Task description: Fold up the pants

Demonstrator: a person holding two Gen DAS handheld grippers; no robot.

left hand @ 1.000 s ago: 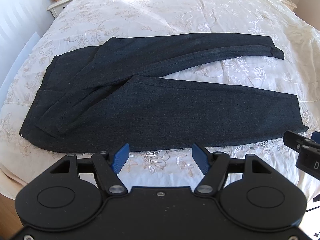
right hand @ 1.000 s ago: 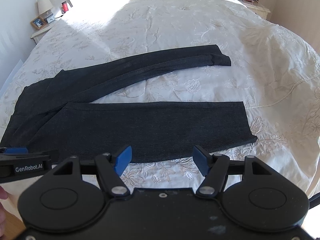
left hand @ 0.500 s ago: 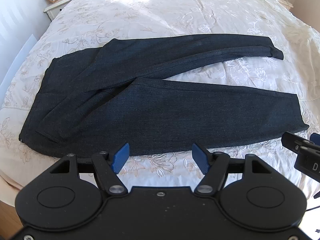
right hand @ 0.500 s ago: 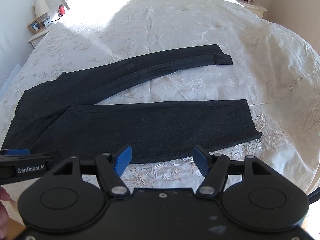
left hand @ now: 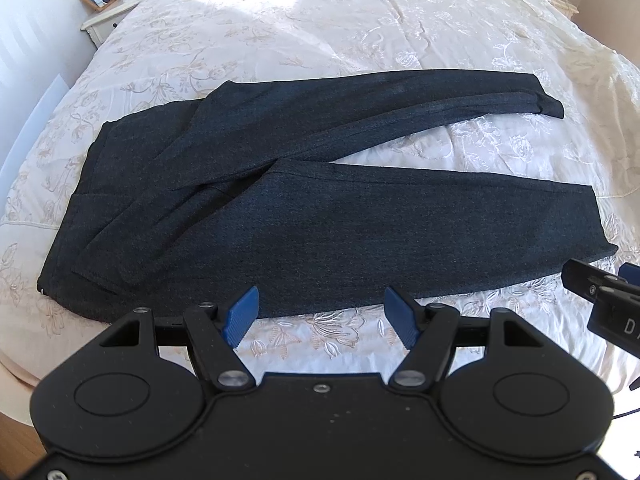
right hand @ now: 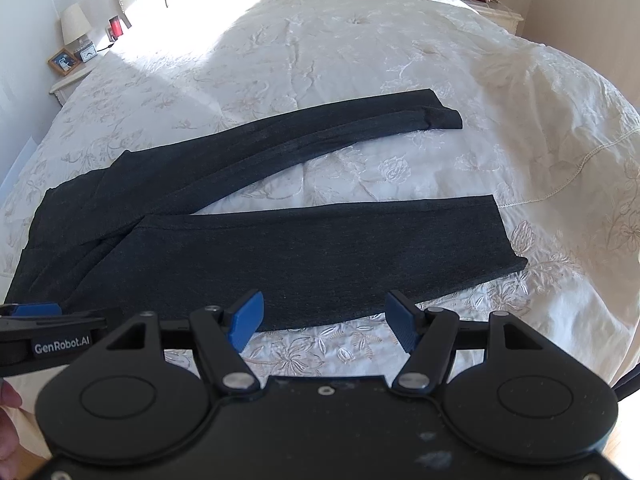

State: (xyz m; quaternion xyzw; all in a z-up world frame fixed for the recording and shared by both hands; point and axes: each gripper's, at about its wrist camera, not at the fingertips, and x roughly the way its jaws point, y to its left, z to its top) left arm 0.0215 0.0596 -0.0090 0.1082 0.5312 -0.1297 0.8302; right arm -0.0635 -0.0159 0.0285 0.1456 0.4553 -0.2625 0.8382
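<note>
Pants (left hand: pixel 304 216), dark charcoal grey, lie spread flat on a cream embroidered bedspread (left hand: pixel 360 40), near the edge of the bed closest to the cameras. The waist is at the left and the two legs run to the right, splayed apart in a narrow V with pale cover showing between them. The far leg (right hand: pixel 312 136) angles away toward the head of the bed; the near leg (right hand: pixel 340 248) lies parallel to the bed edge. Around the seat the fabric overlaps in a few loose diagonal creases, while the legs themselves look smooth.

Folding does not appear to have begun: this seems the approach before a first grasp. The left gripper (left hand: pixel 320 314) hovers just short of the near leg's lower edge, its blue-padded jaws spread wide and holding nothing. The right gripper (right hand: pixel 324 316) is likewise agape and empty, poised nearer the hem end (each gripper's tip shows at the side of the other's view).

The next move likely calls for pinching one leg at two points and laying it over the other so the legs stack.
</note>
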